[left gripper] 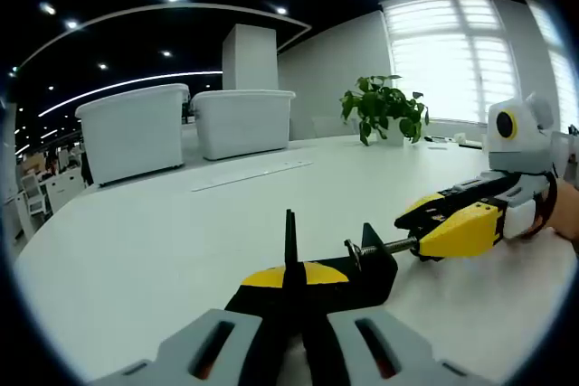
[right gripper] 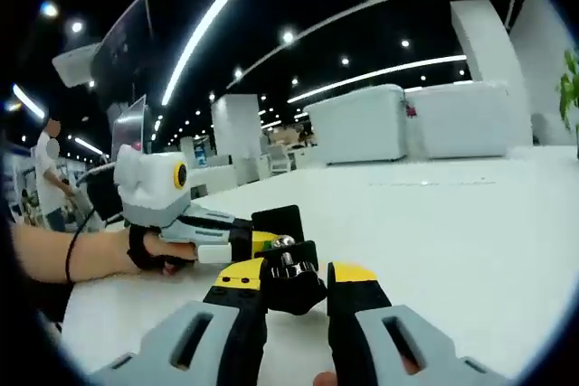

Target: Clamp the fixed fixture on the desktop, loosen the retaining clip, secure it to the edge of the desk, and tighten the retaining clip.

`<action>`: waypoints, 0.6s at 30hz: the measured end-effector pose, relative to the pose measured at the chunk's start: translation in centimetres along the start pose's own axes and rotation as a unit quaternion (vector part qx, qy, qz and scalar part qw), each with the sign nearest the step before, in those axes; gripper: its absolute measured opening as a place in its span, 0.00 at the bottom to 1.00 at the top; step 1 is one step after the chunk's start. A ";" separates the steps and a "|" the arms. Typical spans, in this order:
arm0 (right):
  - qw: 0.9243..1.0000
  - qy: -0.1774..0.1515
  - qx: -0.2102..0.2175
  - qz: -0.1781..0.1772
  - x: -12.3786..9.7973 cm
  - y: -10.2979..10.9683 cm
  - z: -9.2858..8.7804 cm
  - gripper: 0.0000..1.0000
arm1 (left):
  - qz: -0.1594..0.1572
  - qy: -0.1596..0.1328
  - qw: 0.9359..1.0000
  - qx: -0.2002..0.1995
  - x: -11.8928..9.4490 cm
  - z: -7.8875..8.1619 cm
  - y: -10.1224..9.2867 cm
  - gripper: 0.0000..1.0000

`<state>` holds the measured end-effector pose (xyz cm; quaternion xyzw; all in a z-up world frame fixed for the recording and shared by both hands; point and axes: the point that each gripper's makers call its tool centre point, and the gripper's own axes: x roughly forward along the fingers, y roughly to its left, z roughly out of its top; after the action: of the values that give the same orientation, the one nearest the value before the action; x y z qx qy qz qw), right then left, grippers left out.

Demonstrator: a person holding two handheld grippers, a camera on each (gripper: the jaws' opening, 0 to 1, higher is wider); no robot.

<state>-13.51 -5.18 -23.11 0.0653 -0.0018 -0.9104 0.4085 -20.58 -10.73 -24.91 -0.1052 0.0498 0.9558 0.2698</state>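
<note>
The black clamp fixture (left gripper: 348,268) sits on the near part of the white worktop (left gripper: 163,241), its threaded screw (left gripper: 384,246) pointing right. My left tongs (left gripper: 294,309) are closed on the fixture's upright black plate. My right tongs (right gripper: 294,291) grip the knob (right gripper: 288,267) at the screw's end, jaws narrow around it. Far behind stand two white bins (left gripper: 185,124) and a potted plant (left gripper: 384,106) by the window (left gripper: 457,61).
</note>
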 end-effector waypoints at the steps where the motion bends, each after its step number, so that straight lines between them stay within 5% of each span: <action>1: 1.000 -0.001 -0.011 -0.003 0.1 -0.3 0.0 0.25 | 0.000 0.000 1.000 0.000 0.0 0.0 0.0 0.05; 6: 0.993 -0.005 -0.118 -0.025 0.2 0.2 0.4 0.25 | 0.000 0.000 1.000 0.000 0.0 -0.1 -0.1 0.05; 12: 0.967 -0.002 -0.251 -0.044 1.0 -0.8 0.5 0.25 | 0.001 0.000 1.000 -0.001 -0.2 -0.2 -0.1 0.05; 14: 0.962 -0.001 -0.270 -0.046 1.1 -0.8 0.6 0.25 | 0.002 0.000 1.000 -0.001 -0.4 -0.2 -0.2 0.05; 18: 0.964 -0.002 -0.264 -0.046 1.5 -1.3 0.8 0.25 | 0.002 0.000 1.000 -0.001 -0.3 -0.2 -0.2 0.05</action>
<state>-15.57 -5.48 -22.59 -0.0464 0.2406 -0.8965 0.3691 -20.19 -10.77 -25.06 -0.1056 0.0486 0.9563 0.2682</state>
